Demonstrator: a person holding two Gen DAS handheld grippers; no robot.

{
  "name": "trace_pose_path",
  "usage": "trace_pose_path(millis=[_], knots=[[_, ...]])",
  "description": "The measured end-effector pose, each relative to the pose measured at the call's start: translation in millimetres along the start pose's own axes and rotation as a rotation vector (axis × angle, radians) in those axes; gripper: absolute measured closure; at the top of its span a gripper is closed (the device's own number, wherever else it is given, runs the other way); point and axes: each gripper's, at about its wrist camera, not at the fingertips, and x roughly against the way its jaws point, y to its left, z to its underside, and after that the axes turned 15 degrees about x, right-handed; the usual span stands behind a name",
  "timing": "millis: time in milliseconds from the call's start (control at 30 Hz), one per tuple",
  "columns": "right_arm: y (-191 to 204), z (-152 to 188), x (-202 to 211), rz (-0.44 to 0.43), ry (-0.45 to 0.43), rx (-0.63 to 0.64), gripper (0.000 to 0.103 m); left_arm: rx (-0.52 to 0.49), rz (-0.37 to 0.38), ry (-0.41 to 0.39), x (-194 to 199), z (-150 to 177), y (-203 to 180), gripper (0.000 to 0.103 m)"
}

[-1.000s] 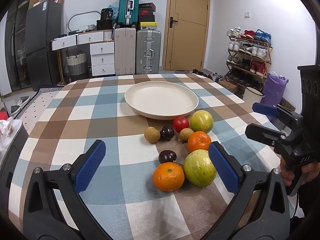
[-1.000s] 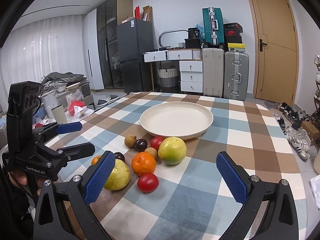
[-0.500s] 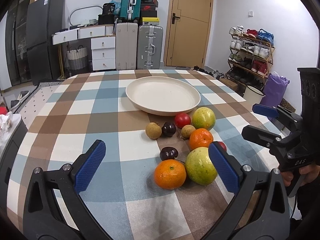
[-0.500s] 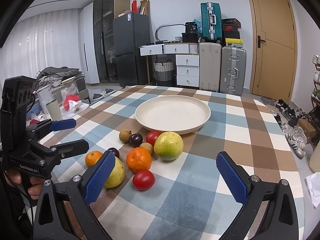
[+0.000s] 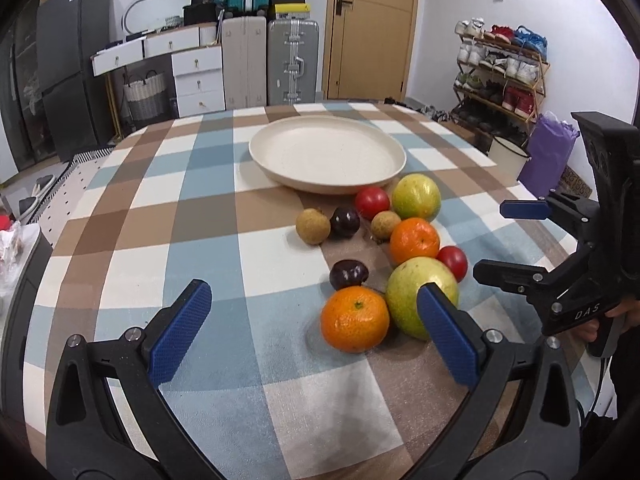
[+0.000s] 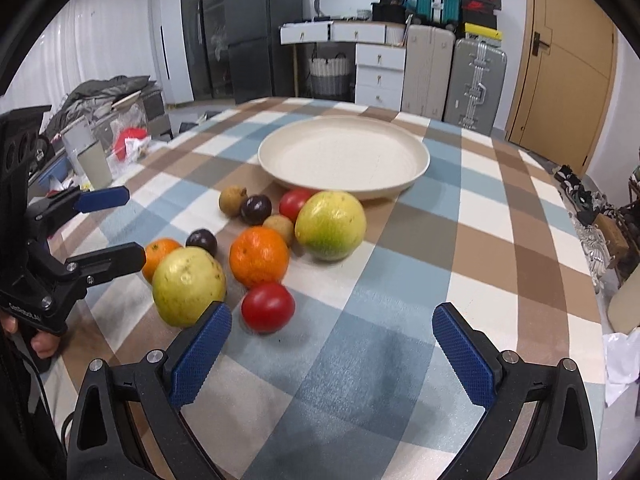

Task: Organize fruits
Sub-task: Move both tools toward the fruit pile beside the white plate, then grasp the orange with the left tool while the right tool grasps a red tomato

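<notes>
Left gripper (image 5: 312, 336): spread wide, empty, lower frame.
Right gripper (image 6: 332, 356): spread wide, empty, lower frame.
Fruits (image 5: 384, 248): clustered mid-frame on checked tablecloth (image 5: 200, 220).
Plate (image 5: 327, 156): empty, just above them.

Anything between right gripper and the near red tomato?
Nothing: bare tablecloth between the right gripper and the tomato, per right wrist view.

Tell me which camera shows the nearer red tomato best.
The right wrist view: the red tomato lies whole and unobstructed ahead. In the left wrist view that tomato is partly hidden behind the big green fruit.
</notes>
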Motion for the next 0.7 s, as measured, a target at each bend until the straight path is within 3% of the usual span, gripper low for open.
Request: trace_pose_path(millis=[200,433,567,700], knots=[[2.4,1.3,-11.3,-0.042,0.041,0.011,0.002,0.021,-0.011,0.077,-11.7,3.2,10.6,0.001],[10.3,-2.1,-25.0,-0.078,0.090,0.045,0.016,0.033,-0.003,0.157,-24.4,7.0,11.6,0.001],[16.9,-4.5,-30.8,-0.099,0.098,0.074,0.018,0.048,0.031,0.191,-30.2,6.8,13.2,0.007],[20.5,-5.8,-32.6,-0.116,0.095,0.089,0.022,0.048,0.038,0.198,-32.9,6.1,12.6,0.022]])
